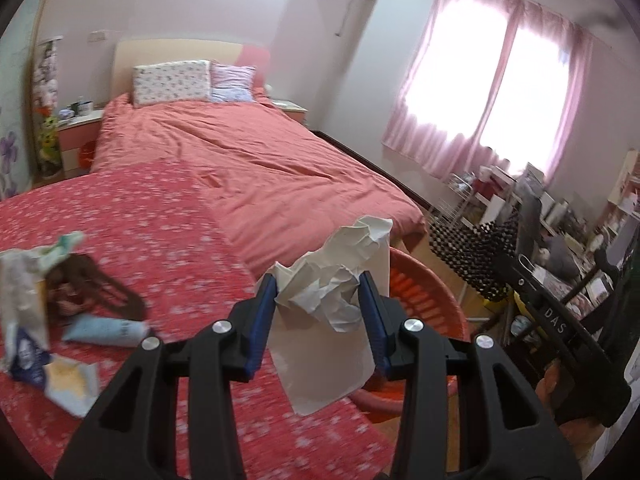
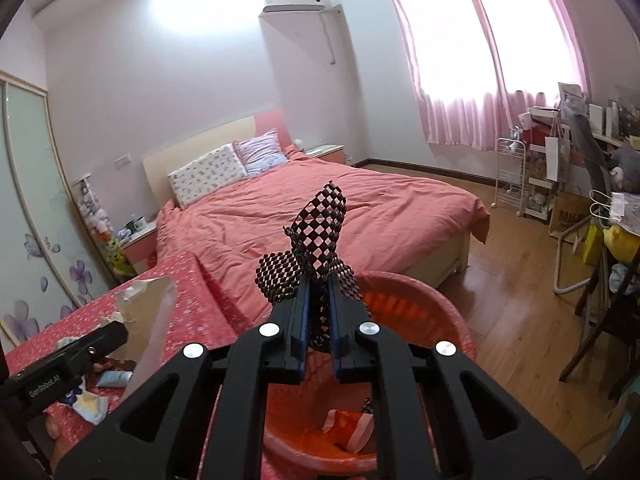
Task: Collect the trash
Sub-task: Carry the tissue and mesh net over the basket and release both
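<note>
Two pillows, one basin, one bed.

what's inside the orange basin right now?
In the orange basin, one orange-and-white wrapper lies on the bottom, with a dark scrap beside it. The right claw and its black mesh cover the rest.

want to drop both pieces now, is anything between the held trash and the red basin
Nothing visible. The right gripper holds the black mesh over the red basin, whose opening is clear apart from an orange wrapper inside. The left gripper holds the paper at the basin's near edge.
</note>
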Demonstrator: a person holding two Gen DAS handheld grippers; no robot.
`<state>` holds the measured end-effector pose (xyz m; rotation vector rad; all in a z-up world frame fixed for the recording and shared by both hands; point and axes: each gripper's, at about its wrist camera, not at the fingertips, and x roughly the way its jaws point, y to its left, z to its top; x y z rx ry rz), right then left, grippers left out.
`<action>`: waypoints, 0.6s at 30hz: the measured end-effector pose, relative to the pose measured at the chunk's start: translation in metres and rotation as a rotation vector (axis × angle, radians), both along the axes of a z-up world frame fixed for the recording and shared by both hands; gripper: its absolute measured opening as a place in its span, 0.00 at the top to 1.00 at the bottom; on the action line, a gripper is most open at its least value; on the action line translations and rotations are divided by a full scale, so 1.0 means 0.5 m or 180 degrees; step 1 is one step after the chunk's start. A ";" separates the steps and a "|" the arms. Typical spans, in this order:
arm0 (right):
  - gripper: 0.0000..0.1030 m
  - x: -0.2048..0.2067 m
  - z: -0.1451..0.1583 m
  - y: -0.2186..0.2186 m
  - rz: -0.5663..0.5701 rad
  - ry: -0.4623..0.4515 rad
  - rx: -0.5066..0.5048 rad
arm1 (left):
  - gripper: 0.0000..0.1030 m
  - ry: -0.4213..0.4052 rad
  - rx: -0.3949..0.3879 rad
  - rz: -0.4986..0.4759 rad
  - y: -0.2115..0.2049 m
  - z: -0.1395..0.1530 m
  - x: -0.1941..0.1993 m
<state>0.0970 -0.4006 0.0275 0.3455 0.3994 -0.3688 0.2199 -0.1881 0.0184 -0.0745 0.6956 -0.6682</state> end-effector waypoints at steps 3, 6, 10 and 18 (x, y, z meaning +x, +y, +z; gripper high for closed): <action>0.91 0.001 -0.013 -0.015 -0.0053 0.0002 0.0031 | 0.59 0.0036 0.0023 -0.0117 -0.046 -0.012 0.006; 0.91 -0.001 -0.019 -0.030 -0.0104 0.0005 0.0059 | 0.59 0.0074 0.0048 -0.0218 -0.087 -0.030 0.013; 0.91 0.002 -0.034 -0.055 -0.0174 0.0024 0.0125 | 0.58 0.0136 0.0080 -0.0301 -0.132 -0.054 0.022; 0.73 0.018 -0.068 -0.089 -0.0114 0.0147 0.0347 | 0.42 0.0325 0.0216 -0.0288 -0.169 -0.103 0.045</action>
